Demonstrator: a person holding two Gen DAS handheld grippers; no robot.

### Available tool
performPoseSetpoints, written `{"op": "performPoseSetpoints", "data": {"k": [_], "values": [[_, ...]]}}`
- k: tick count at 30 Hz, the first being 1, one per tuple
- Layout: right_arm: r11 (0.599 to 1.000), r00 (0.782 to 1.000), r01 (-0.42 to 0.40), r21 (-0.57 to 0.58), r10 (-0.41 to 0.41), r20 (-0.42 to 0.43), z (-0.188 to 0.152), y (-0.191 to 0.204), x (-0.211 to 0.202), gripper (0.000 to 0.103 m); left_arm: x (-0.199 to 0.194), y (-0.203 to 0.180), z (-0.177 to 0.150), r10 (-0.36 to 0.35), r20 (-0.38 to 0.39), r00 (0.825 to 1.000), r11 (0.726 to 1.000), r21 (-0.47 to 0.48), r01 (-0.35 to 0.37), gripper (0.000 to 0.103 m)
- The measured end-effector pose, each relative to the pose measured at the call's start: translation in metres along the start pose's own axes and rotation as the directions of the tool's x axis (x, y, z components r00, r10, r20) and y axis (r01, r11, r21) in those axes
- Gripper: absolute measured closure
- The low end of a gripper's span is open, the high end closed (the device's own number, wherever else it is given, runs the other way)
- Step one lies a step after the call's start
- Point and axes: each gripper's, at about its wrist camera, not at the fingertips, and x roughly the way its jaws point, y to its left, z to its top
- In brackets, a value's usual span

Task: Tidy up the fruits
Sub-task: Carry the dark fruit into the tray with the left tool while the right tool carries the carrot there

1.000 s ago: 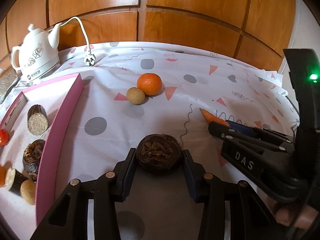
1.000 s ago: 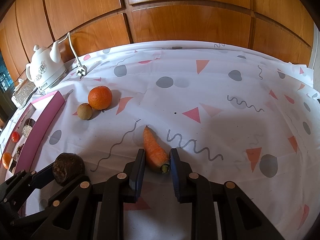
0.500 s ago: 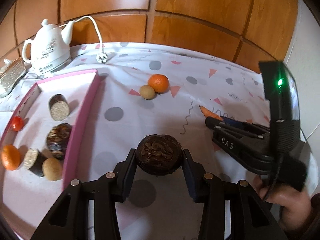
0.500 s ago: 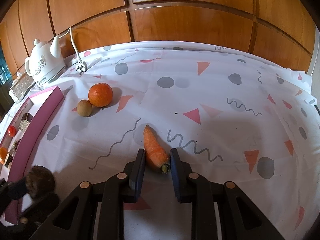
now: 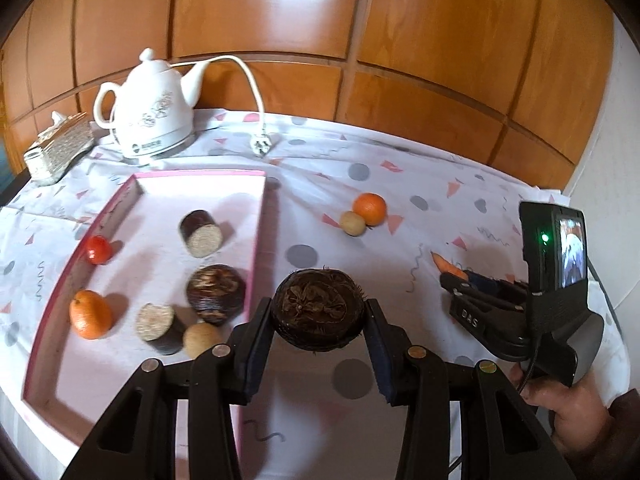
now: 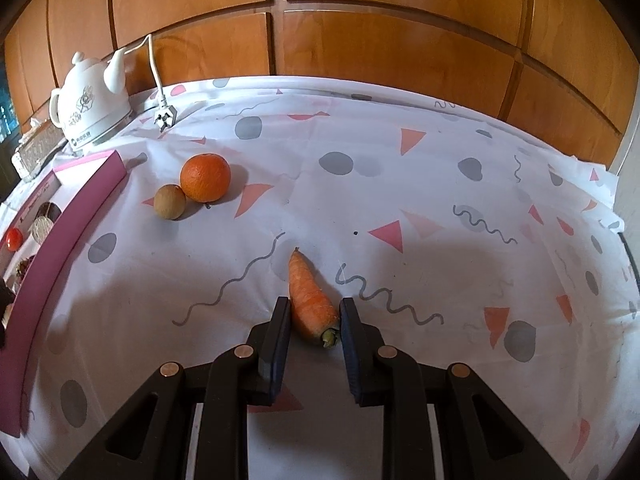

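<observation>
The left gripper (image 5: 318,354) has risen and moved toward the pink tray (image 5: 256,240), holding the dark hairy fruit (image 5: 318,312) just right of its wall, so I think placing comes next. The right gripper (image 6: 312,320) stays clamped on the carrot (image 6: 310,300), further right of the tray.

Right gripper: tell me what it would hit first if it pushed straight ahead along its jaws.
The right gripper, shut on the carrot, points down at the tablecloth. Straight on, the carrot's tip would likely meet bare cloth first; the orange lies off to the left.
</observation>
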Motion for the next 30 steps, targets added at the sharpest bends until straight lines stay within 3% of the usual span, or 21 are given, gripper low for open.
{"op": "performPoseSetpoints", "data": {"k": [10, 18, 23, 30], "values": [[0.999, 0.999, -0.042, 0.033, 0.042, -0.014, -0.005, 0.010, -0.014, 0.080, -0.007, 0.034, -0.002, 0.039, -0.002, 0.999, 0.997, -0.060, -0.039, 0.058], [0.984, 0.984, -0.179, -0.014, 0.180, 0.019, 0.000, 0.043, -0.038, 0.081, -0.020, 0.085, 0.002, 0.080, 0.015, 0.997, 0.983, -0.169, -0.076, 0.058], [0.954, 0.955, -0.291, -0.063, 0.294, 0.041, 0.007, 0.074, -0.058, 0.081, -0.027, 0.125, 0.008, 0.121, 0.024, 0.992, 0.964, -0.240, -0.112, 0.058], [0.880, 0.890, -0.449, -0.155, 0.456, 0.008, 0.011, 0.128, -0.077, 0.081, -0.022, 0.155, 0.016, 0.128, 0.013, 0.992, 0.951, -0.287, -0.119, 0.058]]}}
